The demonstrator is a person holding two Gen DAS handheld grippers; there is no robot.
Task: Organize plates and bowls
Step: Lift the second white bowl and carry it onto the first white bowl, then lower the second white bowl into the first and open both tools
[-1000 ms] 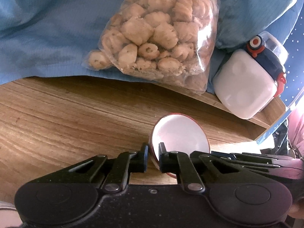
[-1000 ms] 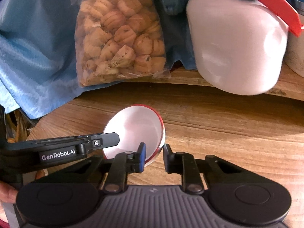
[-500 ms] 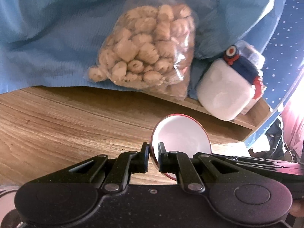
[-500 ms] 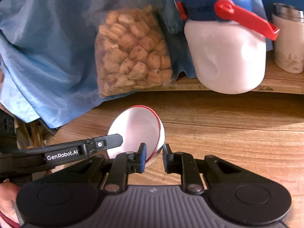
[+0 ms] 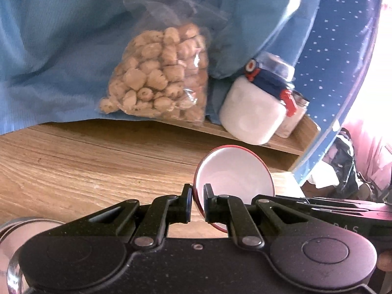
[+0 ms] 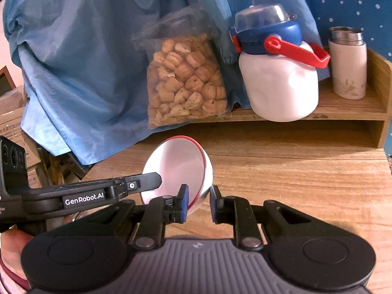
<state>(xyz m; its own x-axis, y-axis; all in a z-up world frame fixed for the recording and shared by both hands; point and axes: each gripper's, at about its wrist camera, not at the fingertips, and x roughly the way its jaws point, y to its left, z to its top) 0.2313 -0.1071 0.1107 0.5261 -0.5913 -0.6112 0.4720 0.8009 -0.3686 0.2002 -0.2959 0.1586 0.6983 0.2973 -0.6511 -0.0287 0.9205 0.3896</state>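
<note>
A small white bowl [image 5: 232,176] with a red rim hangs tilted above the wooden table, held from both sides. My left gripper [image 5: 196,196] is shut on the rim at the bowl's left edge. In the right wrist view the same bowl [image 6: 176,164] opens toward the upper left, and my right gripper [image 6: 199,201] is shut on its lower wall, one pad inside and one outside. The left gripper's finger [image 6: 137,183] reaches in from the left to the bowl's rim. The right gripper's black arm [image 5: 318,205] comes in from the right under the bowl.
A clear bag of biscuits [image 6: 186,80] leans on blue cloth [image 6: 80,73] at the back. A white jug [image 6: 279,85] with blue lid and red handle and a white flask [image 6: 348,61] stand on a low wooden shelf [image 6: 352,107]. A metal-rimmed dish [image 5: 14,235] shows at lower left.
Both grippers have risen and drawn back from the shelf with the bowl still held between them. The bag, jug and flask now look smaller and farther away.
</note>
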